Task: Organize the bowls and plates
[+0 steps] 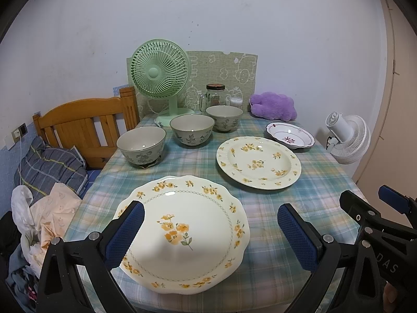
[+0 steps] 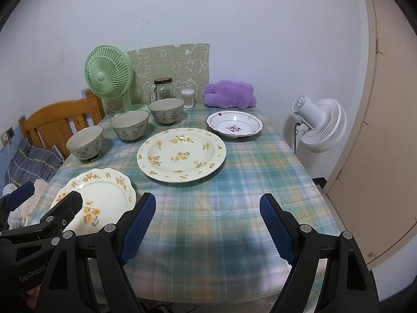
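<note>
A scalloped plate with yellow flowers (image 1: 182, 232) (image 2: 104, 195) lies at the near left of the table. My left gripper (image 1: 211, 232) hovers open above it, fingers spread wide. A round yellow-flowered plate (image 1: 258, 161) (image 2: 181, 154) sits mid-table. Behind it lies a smaller white dish with a maroon rim (image 1: 290, 135) (image 2: 234, 124). Three grey floral bowls (image 1: 142, 143) (image 1: 192, 129) (image 1: 224, 116) stand in a diagonal row at the left. My right gripper (image 2: 208, 227) is open over bare tablecloth, empty. It also shows in the left wrist view (image 1: 372, 203).
The table has a plaid cloth (image 2: 247, 172). At the back stand a green fan (image 1: 159, 75), a glass jar (image 1: 215, 96), a cotton swab tub (image 1: 235, 102) and a purple plush (image 1: 273, 105). A white fan (image 2: 319, 125) stands right of the table, a wooden headboard (image 1: 86, 122) left.
</note>
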`<action>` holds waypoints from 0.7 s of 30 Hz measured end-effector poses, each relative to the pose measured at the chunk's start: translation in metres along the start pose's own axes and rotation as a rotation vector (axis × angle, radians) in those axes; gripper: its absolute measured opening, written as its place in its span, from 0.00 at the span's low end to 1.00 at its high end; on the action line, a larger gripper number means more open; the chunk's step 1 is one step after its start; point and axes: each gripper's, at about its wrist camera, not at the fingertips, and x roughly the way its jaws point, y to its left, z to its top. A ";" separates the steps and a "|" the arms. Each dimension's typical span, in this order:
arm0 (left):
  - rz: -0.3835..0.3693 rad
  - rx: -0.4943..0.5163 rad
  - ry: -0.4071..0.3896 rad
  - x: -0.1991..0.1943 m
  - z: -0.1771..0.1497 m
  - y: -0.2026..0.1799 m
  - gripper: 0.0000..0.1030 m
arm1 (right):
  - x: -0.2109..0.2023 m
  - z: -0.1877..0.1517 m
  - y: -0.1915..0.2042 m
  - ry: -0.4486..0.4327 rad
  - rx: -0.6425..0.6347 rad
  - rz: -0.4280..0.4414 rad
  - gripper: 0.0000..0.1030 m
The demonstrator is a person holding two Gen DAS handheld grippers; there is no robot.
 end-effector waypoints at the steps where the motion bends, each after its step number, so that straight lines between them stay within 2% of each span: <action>1: -0.001 0.000 0.000 0.000 0.000 0.000 1.00 | -0.001 0.000 -0.001 0.000 0.000 0.000 0.82; 21: -0.004 0.005 0.000 0.003 0.003 0.000 1.00 | 0.002 0.002 -0.002 0.000 -0.001 -0.005 0.82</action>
